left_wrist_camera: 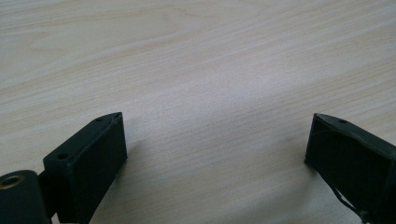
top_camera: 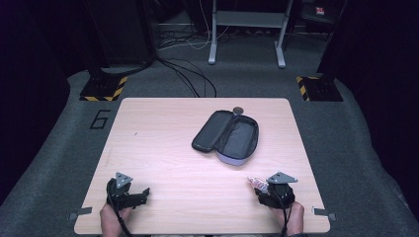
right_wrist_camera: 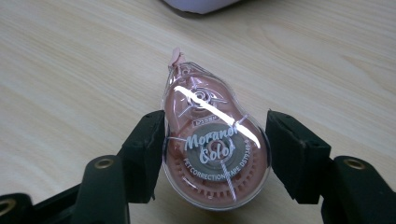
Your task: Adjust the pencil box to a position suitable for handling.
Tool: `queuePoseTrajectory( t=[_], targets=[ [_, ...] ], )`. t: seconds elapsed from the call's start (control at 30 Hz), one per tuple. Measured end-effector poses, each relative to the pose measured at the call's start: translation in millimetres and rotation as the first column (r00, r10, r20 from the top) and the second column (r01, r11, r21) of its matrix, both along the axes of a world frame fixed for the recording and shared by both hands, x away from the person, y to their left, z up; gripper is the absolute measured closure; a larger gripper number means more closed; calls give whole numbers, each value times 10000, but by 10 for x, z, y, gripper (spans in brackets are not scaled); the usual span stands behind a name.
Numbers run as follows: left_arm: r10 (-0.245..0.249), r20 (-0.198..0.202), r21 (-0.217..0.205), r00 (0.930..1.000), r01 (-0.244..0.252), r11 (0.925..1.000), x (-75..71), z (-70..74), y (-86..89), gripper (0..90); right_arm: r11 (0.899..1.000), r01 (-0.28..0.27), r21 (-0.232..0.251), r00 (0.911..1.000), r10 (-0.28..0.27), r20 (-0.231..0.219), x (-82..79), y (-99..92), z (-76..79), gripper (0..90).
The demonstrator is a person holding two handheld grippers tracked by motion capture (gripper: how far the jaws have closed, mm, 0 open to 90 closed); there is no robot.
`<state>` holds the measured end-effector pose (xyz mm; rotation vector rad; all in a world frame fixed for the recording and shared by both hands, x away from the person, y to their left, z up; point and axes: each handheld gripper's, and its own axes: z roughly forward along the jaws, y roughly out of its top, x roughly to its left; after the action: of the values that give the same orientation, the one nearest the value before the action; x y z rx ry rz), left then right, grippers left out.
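A pale wooden table carries an open dark pencil case right of centre.

The person's arms are cut off at the bottom edge of the high view. There the pink correction tape looks too small to read (its label shows in the right gripper view). That view cuts off the pencil case at the top. The round thing behind the case is too small to tell.
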<state>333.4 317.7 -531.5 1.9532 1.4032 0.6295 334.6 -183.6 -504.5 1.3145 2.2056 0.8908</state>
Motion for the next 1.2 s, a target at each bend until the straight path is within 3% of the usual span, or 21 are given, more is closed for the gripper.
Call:
queuePoseTrajectory(
  t=[0.2,0.37,0.8,0.83,0.87,1.0,1.07,1.2],
  targets=[
    [11,10,-8,10000,-11,10000,0,-1,-1,52,9982,596,6,9981,-596,-168,15,-29,-37,389],
    [-6,0,8,10000,6,10000,0,0,0,52,9968,787,-145,9961,-792,-399,14,-33,-44,389],
    [-10,1,3,10000,10,10000,0,0,1,52,9934,1143,55,9906,-1136,-757,18,-61,-91,377],
    [-12,-26,13,10000,12,10000,-1,2,1,52,9934,1147,81,9899,-1136,-852,18,-59,-89,362],
    [-5,0,3,10000,5,10000,0,0,0,52,9937,1117,55,9899,-1108,-889,30,-57,-92,288],
    [-22,-49,22,10000,22,10000,-1,4,2,52,9944,1052,106,9909,-1039,-855,35,-53,-86,221],
    [-11,-42,15,10000,11,10000,-1,3,1,52,9962,853,190,9935,-836,-778,38,-53,-49,142],
    [-5,-59,3,10000,5,10000,-2,3,1,52,9972,679,320,9960,-659,-598,34,-49,-7,117]
  ],
)
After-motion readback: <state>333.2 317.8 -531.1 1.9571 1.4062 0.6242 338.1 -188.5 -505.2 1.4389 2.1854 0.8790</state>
